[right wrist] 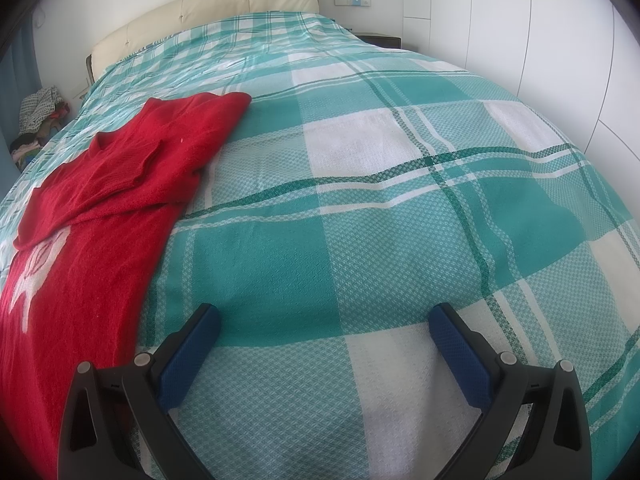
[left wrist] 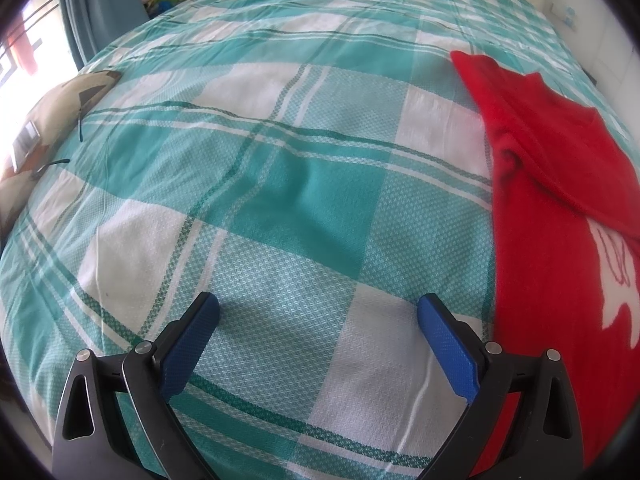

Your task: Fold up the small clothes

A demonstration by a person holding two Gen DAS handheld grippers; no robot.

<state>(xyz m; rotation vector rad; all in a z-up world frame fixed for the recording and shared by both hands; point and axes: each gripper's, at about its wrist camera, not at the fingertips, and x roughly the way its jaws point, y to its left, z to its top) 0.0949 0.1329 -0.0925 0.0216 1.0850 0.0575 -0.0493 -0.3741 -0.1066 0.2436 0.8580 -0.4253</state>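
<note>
Across the green checked bed (right wrist: 360,208) our red sweater (right wrist: 120,184) lies flat for folding; each hand-held gripper, left (left wrist: 318,344) and right (right wrist: 324,354), gapes wide and empty beside it.

Red sweater (left wrist: 560,208) cut off at frame edge, white motif (right wrist: 36,272) partly covered.

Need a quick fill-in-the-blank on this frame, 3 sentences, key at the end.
1. The sweater lying on the bedspread is ____ in colour.
2. The left gripper and right gripper both have their jaws ____.
3. One sleeve is folded ____ the sweater's body.

Missing words: red; open; across
</note>
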